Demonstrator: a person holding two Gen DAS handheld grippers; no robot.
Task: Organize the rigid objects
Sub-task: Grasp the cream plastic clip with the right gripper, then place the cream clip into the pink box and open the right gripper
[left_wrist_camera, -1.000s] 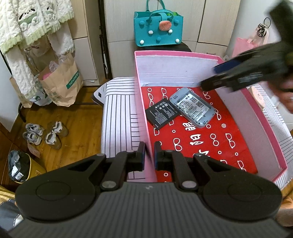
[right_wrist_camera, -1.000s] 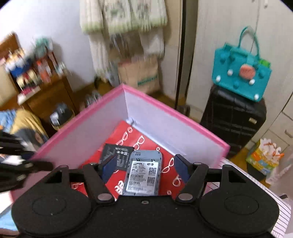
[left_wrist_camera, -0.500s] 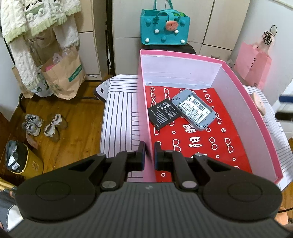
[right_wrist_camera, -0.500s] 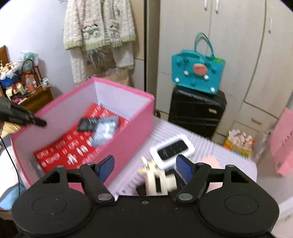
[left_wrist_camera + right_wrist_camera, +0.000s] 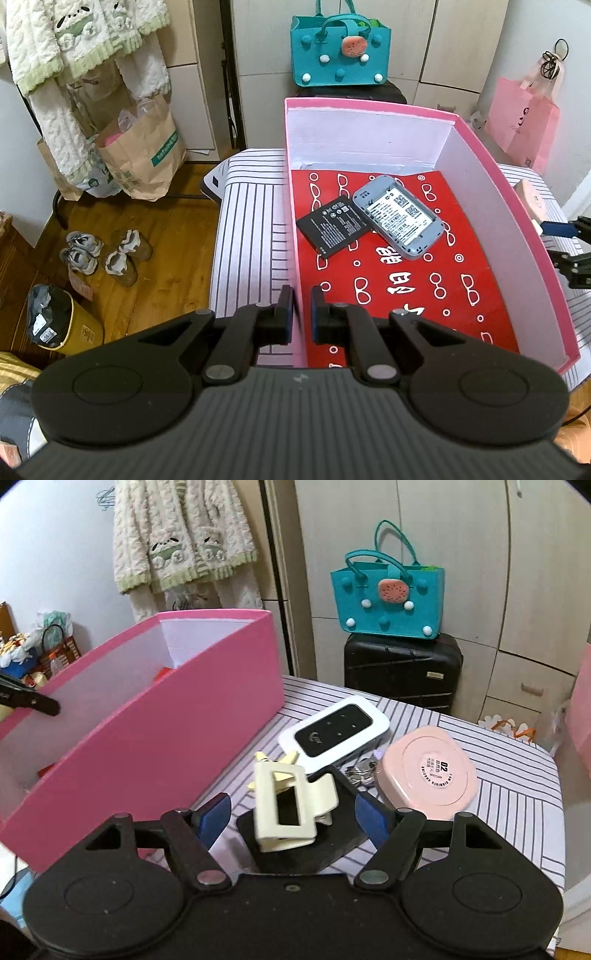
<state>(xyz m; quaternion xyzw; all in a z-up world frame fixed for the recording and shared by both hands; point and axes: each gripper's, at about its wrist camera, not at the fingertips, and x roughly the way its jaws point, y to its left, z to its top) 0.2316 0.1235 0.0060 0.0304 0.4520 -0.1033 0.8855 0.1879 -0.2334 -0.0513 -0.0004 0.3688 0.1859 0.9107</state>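
With your left gripper (image 5: 302,309) clamped on the tall pink cardboard box's (image 5: 177,738) wall, centre your right gripper's (image 5: 291,818) spread, empty jaws over the cream plastic hair claw (image 5: 286,808) before closing.

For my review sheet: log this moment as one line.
left gripper: shut on pink box wall | right gripper: open above cream hair claw | in box: battery, grey router

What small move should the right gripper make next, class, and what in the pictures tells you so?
Probably ease the right gripper down and close on the cream hair clip. Its jaws stand open with the clip between them, untouched, outside the pink box, while the left gripper pinches the box wall.
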